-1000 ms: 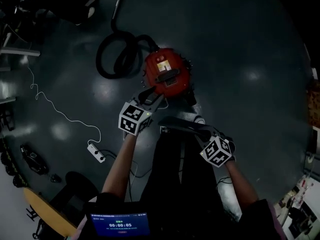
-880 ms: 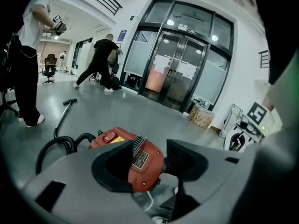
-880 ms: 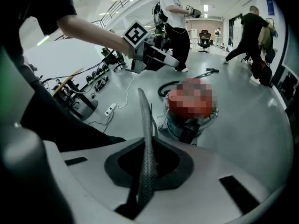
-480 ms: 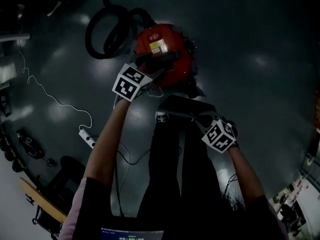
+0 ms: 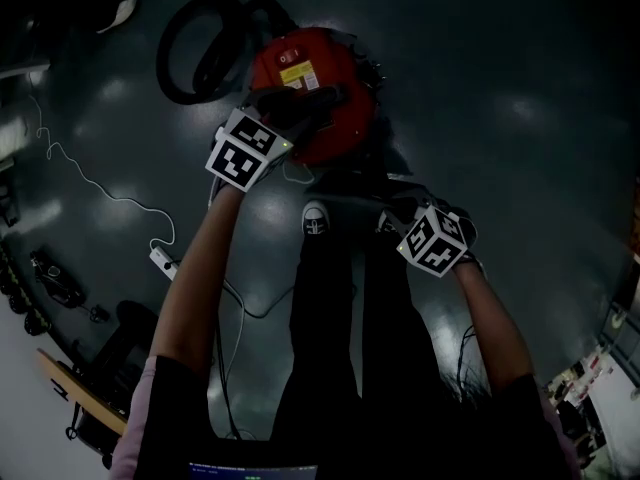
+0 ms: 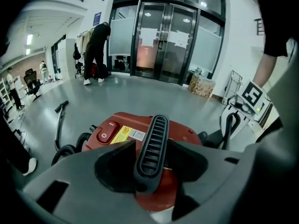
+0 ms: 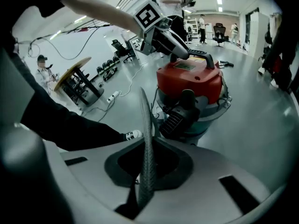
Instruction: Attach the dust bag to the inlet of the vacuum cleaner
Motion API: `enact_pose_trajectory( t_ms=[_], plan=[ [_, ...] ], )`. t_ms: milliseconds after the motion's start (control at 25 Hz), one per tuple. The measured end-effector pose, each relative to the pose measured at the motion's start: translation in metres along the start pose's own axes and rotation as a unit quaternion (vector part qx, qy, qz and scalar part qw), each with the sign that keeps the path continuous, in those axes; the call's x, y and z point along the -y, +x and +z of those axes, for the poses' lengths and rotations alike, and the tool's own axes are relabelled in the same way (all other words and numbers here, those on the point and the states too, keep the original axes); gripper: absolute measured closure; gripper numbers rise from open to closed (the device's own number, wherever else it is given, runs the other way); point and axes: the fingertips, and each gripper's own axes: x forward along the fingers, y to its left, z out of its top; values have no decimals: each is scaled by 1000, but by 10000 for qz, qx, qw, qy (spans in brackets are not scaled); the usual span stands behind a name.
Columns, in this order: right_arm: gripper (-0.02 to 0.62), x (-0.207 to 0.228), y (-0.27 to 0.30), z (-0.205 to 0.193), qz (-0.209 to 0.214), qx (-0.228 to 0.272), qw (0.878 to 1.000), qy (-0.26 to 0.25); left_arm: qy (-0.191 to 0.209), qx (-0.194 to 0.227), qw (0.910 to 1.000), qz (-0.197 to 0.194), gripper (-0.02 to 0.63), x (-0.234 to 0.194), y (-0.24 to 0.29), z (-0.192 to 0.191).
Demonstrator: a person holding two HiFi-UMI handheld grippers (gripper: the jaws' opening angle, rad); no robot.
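Open floor (image 5: pixel 520 168) rings vacuum (image 5: pixel 345 68); left tongs (image 6: pixel 150 148) just closed on handle (image 6: pixel 157 125), right tongs (image 7: pixel 147 160) pinch dust bag (image 7: pixel 145 111).

Right hand-held gripper (image 7: pixel 147 167): jaws pinched on thin grey woven dust bag (image 7: pixel 146 120), seen edge-on, upright. Beyond it, red round-topped vacuum cleaner (image 7: pixel 189 80) with black handle (image 7: pixel 202 55) stands on glossy grey floor (image 7: pixel 261 125).

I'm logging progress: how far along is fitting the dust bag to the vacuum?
Done: nothing fitted yet; the vacuum cleaner has its red lid on. In hand: the right gripper is shut on the dust bag; the left gripper has just been closing its jaws on the carry handle. Left: open it and seat the bag on the inlet, not visible yet.
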Motion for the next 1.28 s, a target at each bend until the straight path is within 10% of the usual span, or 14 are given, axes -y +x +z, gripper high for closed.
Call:
enact_pose_trajectory(
  t_ms=[280,480,680,880,1040,1280],
  plan=[
    [555,33,16,-2,-452,-385,9858,-1569,-28,-63,10000,-23,402,0,2,-1],
    [552,45,23,3,-238,-320,9870,-1556,18,89,10000,12,402,0,2,0],
    [548,50,26,1,-188,215,9992,289,81,274,9995,163,400,-2,2,-1],
    [537,59,27,-9,207,960,9676,2324,89,304,9994,134,400,0,2,0],
    [537,55,27,0,-177,122,9997,134,113,358,9991,185,400,0,2,0],
    [531,53,29,4,-454,-50,9742,-2210,136,383,9989,239,399,-1,3,-1]
  ],
)
